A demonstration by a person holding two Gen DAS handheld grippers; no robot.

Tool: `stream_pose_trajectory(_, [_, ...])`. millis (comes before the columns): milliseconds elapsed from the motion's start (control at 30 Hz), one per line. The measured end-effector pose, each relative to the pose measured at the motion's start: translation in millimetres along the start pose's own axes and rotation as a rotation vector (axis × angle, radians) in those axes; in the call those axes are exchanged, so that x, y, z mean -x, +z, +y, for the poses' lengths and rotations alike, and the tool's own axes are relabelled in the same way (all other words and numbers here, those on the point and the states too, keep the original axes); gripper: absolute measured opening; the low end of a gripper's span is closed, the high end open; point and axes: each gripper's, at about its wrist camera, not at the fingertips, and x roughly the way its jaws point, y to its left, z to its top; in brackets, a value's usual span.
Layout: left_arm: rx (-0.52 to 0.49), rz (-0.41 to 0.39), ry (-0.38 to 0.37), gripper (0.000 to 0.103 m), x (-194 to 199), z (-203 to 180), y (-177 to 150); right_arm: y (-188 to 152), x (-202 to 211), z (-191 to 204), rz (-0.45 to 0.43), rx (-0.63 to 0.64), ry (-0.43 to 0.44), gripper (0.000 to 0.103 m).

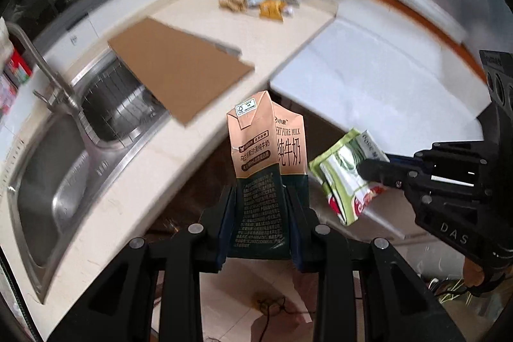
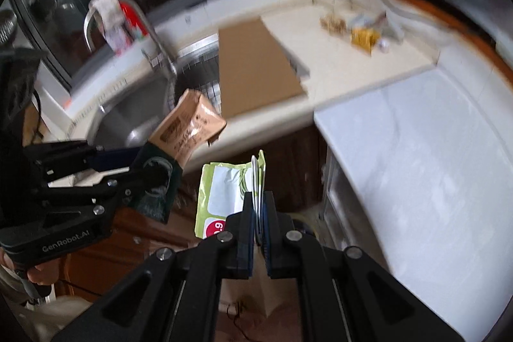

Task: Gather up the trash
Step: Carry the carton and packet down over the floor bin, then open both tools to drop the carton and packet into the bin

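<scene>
1. At the far left you have one stainless steel double-bowl sink (image 1: pixel 61 149) with one bent steel faucet (image 1: pixel 38 60) standing at its far edge.
2. One flat sheet of brown cardboard (image 1: pixel 179 69) lies on the cream stone countertop (image 1: pixel 288 31), its left part overhanging the sink's far bowl.
3. Your left gripper (image 1: pixel 256 233) has its jaws closed narrow on one peach and dark green milk carton (image 1: pixel 266 162). The carton is crumpled, stands upright between the fingers, and is held in the air just off the near counter edge.
4. At the far end of the countertop sits one small pile of wrappers (image 1: pixel 266 4); you can count one yellow packet in it, while the rest is too blurred to count.
5. Your right gripper (image 2: pixel 259 213) has its jaws pressed nearly together on one flattened light green and white packet (image 2: pixel 224 194) with a red patch. It hangs in the air just right of the milk carton, apart from it.
6. At the right, one white flat surface (image 2: pixel 433 149) adjoins the countertop.
7. In all, you hold two pieces of trash, one per gripper.
</scene>
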Motion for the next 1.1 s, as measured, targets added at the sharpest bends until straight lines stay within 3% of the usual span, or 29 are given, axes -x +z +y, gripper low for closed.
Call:
stream_pose_trajectory(233, [0.033, 0.059, -0.022, 0.028, -98, 2, -59, -62, -89, -23, 0.109, -0.075, -0.063, 0.005])
stream_pose_trajectory(500, [0.074, 0.160, 0.007, 0.028, -255, 8, -134, -131, -226, -62, 0.204, -0.150, -0.086, 0.005])
stream_pose_trajectory(767, [0.132, 0.243, 0.028, 0.029, -391, 14, -178, -180, -367, -93, 0.298, -0.169, -0.121, 0.005])
stream_pose_trajectory(933, [0.175, 0.290, 0.012, 0.030, -446, 28, -193, -194, -429, -113, 0.374, -0.197, -0.110, 0.008])
stream_pose_trajectory(1033, [0.191, 0.327, 0.001, 0.047, -464, 36, -198, -197, -451, -115, 0.405, -0.196, -0.118, 0.009])
stream_pose_trajectory(1067, [0.196, 0.335, 0.001, 0.061, -466, 37, -198, -198, -454, -116, 0.412, -0.196, -0.115, 0.010])
stream_pose_trajectory(1100, [0.204, 0.344, -0.004, 0.066, -469, 38, -199, -199, -456, -116, 0.417, -0.198, -0.109, 0.014])
